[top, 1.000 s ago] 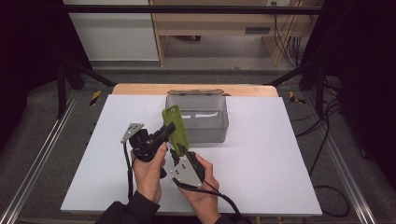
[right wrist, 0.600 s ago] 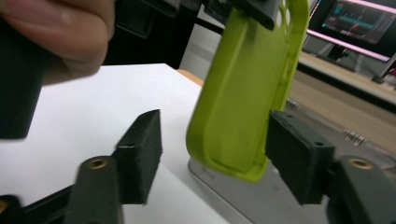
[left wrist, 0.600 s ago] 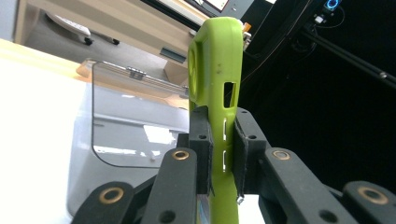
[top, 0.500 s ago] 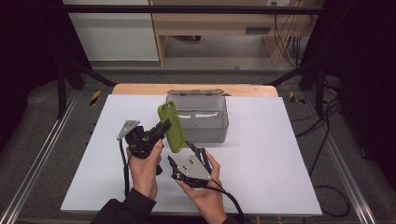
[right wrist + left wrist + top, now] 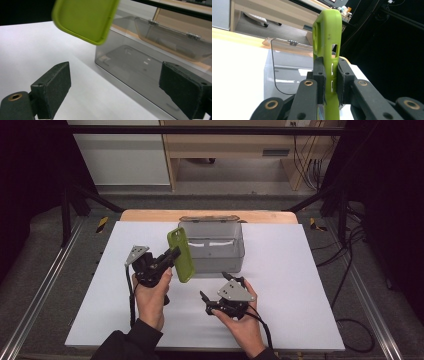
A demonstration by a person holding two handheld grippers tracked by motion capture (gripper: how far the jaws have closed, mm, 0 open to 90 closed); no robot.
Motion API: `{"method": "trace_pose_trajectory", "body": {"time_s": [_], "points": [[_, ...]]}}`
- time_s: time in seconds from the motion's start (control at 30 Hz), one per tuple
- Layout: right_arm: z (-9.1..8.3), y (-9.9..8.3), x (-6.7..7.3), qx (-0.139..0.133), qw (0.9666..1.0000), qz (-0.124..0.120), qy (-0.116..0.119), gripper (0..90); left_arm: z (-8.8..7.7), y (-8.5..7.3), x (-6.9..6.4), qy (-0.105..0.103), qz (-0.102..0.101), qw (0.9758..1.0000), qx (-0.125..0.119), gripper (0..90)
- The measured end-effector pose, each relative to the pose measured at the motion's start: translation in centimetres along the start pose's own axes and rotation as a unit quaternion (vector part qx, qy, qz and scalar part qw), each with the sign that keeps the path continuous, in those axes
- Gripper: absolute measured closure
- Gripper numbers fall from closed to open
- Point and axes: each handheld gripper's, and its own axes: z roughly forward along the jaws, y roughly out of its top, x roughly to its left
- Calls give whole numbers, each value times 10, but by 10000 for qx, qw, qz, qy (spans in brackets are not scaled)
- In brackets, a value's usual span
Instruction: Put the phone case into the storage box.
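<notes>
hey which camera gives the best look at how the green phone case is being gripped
The left gripper view: the left gripper pinches the green phone case by its edges, side cutouts facing the camera. The high view shows the case whole but small, upright above the table. The right gripper view catches one corner.

The lime-green soft rubbery phone case (image 5: pixel 181 255) stands nearly upright in the air above the white table (image 5: pixel 300 285), gripped along its lower part by its two long edges and leaning slightly. Its hollow inner side with the raised rim faces the table's near right; its back faces left. A rounded camera opening sits near the top corner (image 5: pixel 316 31), and small side slots run down one edge (image 5: pixel 332 72). It hangs over the middle of the table, just beside the near left corner of the clear grey plastic box (image 5: pixel 220 250), whose hinged lid stands open toward the far edge.
</notes>
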Motion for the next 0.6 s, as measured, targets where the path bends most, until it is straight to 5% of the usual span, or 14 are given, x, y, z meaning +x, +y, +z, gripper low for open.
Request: {"method": "trace_pose_trajectory", "body": {"time_s": [0.23, 0.6], "points": [[-4, -6, -25, 146, 9995, 279, 8, 91, -3, 11, 2, 7, 26, 10000, 22, 797], [-26, -19, -56, 236, 9990, 382, -14, 92, 0, 33, 1, 111, 444, 9989, 125, 797]]}}
